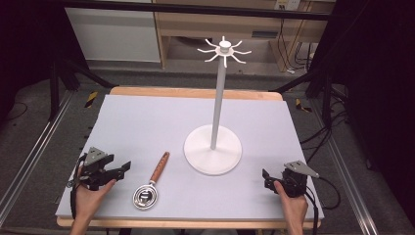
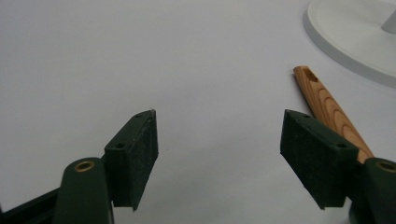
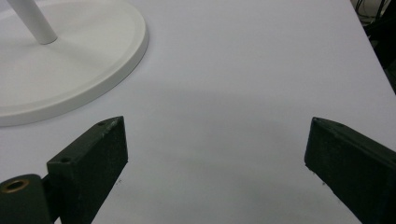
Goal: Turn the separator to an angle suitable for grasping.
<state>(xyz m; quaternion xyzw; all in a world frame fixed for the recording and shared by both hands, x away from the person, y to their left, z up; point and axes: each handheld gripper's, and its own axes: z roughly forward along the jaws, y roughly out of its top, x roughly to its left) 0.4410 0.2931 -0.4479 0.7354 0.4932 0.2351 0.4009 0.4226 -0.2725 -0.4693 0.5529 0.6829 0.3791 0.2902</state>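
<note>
Strainer (image 1: 146, 197) flat, wooden handle (image 1: 160, 167) angled toward stand (image 1: 213, 149), left gripper (image 1: 126, 167) and right gripper (image 1: 265, 176) released.

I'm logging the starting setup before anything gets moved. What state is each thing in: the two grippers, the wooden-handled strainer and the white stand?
left gripper: open, nothing between the jaws, beside the strainer's handle.
right gripper: open, nothing between the jaws.
strainer: lying flat on the table, untouched.
stand: upright, nothing hanging on its hooks.
</note>
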